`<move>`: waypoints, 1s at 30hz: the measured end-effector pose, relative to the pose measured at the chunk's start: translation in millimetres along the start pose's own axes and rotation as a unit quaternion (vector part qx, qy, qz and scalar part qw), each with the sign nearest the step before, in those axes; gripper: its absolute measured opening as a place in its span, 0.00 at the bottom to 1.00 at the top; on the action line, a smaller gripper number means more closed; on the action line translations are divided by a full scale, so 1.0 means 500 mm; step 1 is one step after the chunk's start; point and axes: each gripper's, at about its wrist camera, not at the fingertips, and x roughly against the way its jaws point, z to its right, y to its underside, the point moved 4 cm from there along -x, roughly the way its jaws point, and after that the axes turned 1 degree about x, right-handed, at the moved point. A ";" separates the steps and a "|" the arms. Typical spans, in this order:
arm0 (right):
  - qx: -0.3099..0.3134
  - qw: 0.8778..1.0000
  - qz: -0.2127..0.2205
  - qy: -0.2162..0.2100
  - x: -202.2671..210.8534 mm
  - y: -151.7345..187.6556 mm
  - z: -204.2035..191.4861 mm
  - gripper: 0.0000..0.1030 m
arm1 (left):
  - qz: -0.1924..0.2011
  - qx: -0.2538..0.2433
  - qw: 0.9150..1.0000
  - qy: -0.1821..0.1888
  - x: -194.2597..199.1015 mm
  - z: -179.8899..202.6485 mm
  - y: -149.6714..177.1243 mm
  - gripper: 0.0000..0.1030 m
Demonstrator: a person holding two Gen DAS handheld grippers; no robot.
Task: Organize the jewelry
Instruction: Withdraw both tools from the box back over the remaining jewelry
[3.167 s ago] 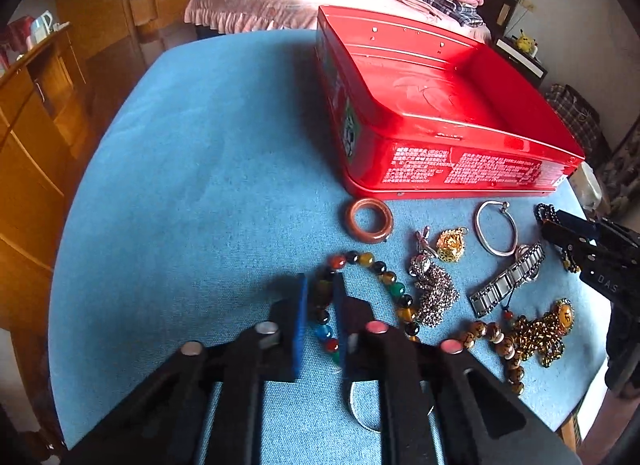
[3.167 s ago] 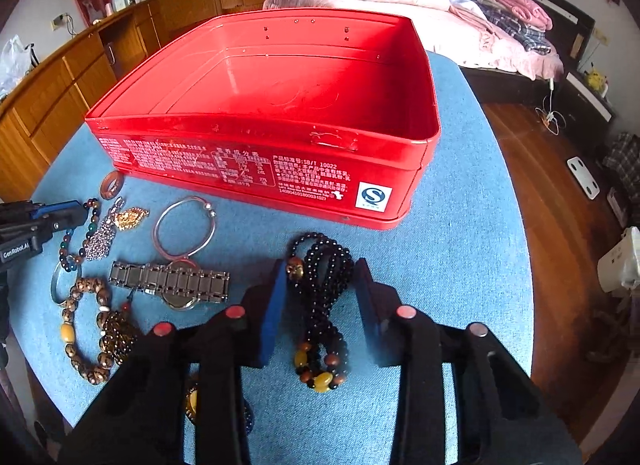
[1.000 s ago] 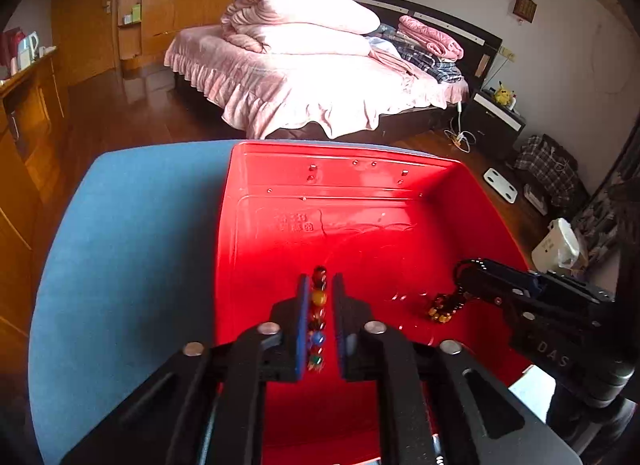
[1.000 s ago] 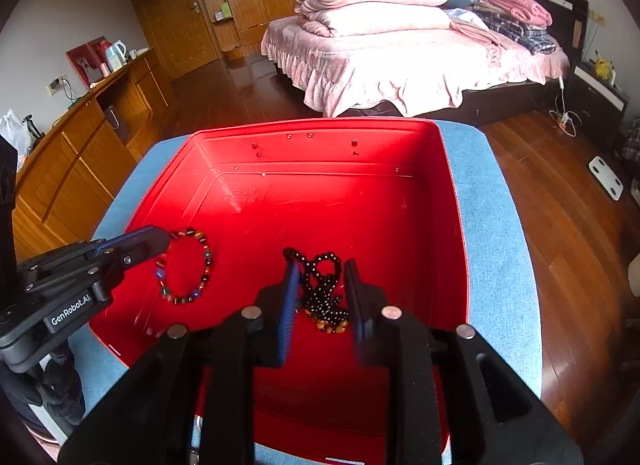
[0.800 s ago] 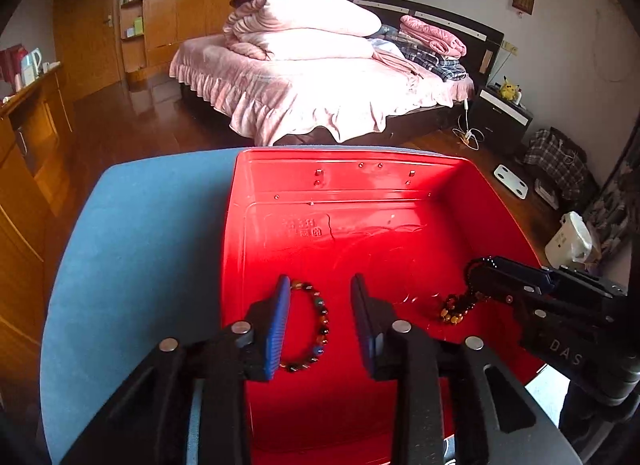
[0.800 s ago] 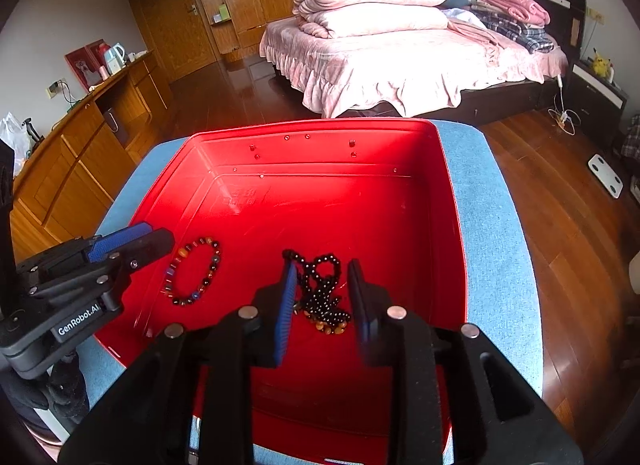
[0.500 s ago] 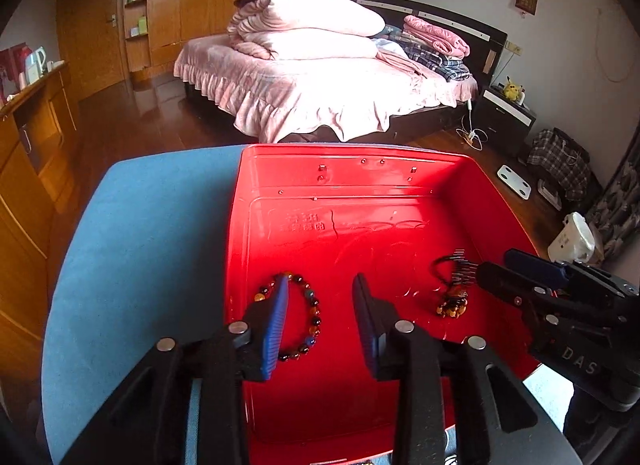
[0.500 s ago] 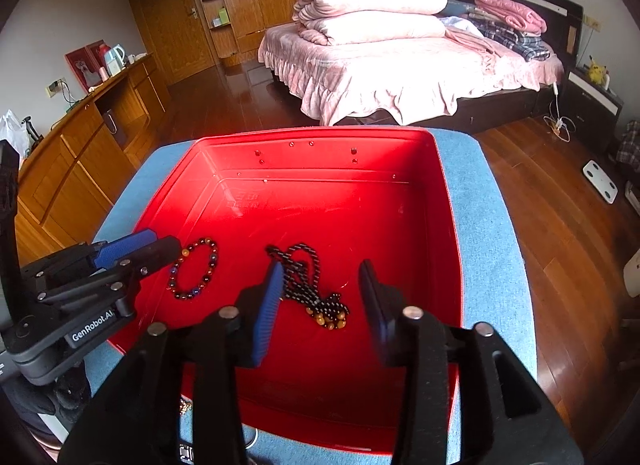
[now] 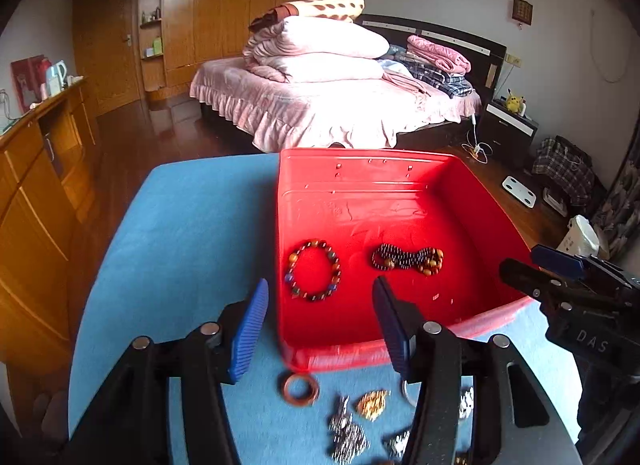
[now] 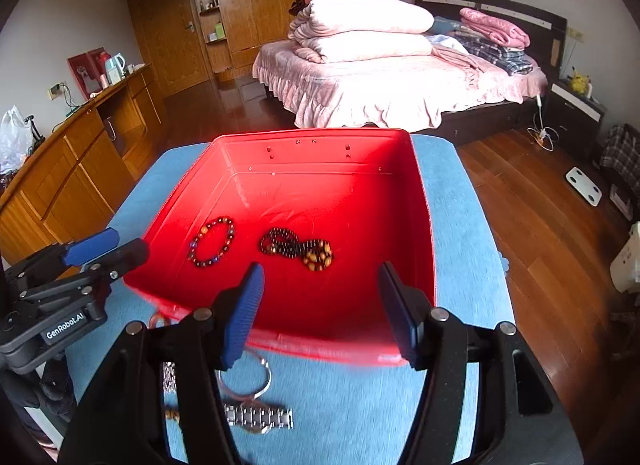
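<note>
A red tin box [image 9: 360, 173] [image 10: 424, 233] sits on the blue table. Inside it lie a multicoloured bead bracelet [image 9: 314, 275] [image 10: 212, 247] and a black bead necklace with amber beads [image 9: 408, 259] [image 10: 298, 247]. My left gripper [image 9: 320, 325] is open and empty, above the box's near left corner. My right gripper [image 10: 320, 309] is open and empty, above the box's near wall. On the table before the box lie a brown ring [image 9: 300, 387], a gold pendant [image 9: 372, 405], a silver chain piece [image 9: 346, 437], a silver bangle [image 10: 262, 381] and a metal watch [image 10: 256, 419].
The blue round table [image 9: 180, 233] ends close on both sides. A wooden cabinet [image 9: 36, 169] stands left. A bed with pink bedding [image 9: 320, 105] is beyond the table. The other gripper shows at the right in the left wrist view [image 9: 568, 289].
Both grippers carried their bead pieces from the table into the box, opened and let them go. Both have since drawn back toward me, with jaws wider open.
</note>
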 end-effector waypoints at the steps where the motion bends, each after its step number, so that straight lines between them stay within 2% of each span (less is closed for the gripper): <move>1: 0.002 1.000 0.003 0.005 0.010 0.011 -0.002 0.57 | 0.002 0.002 1.000 -0.002 0.010 -0.003 0.011 0.52; 9: 0.009 0.999 0.011 0.038 0.062 0.103 -0.018 0.57 | 0.003 0.008 1.000 -0.024 0.060 -0.023 0.103 0.52; 16: 0.001 1.000 -0.003 0.025 0.078 0.172 -0.022 0.57 | -0.026 0.012 0.999 -0.027 0.066 -0.037 0.172 0.52; 23: 0.000 1.000 -0.023 0.021 0.088 0.246 -0.026 0.49 | -0.039 0.006 0.999 -0.033 0.081 -0.037 0.235 0.52; 30: -0.008 0.999 -0.038 0.012 0.091 0.304 -0.027 0.48 | -0.047 0.005 0.998 -0.036 0.093 -0.045 0.285 0.52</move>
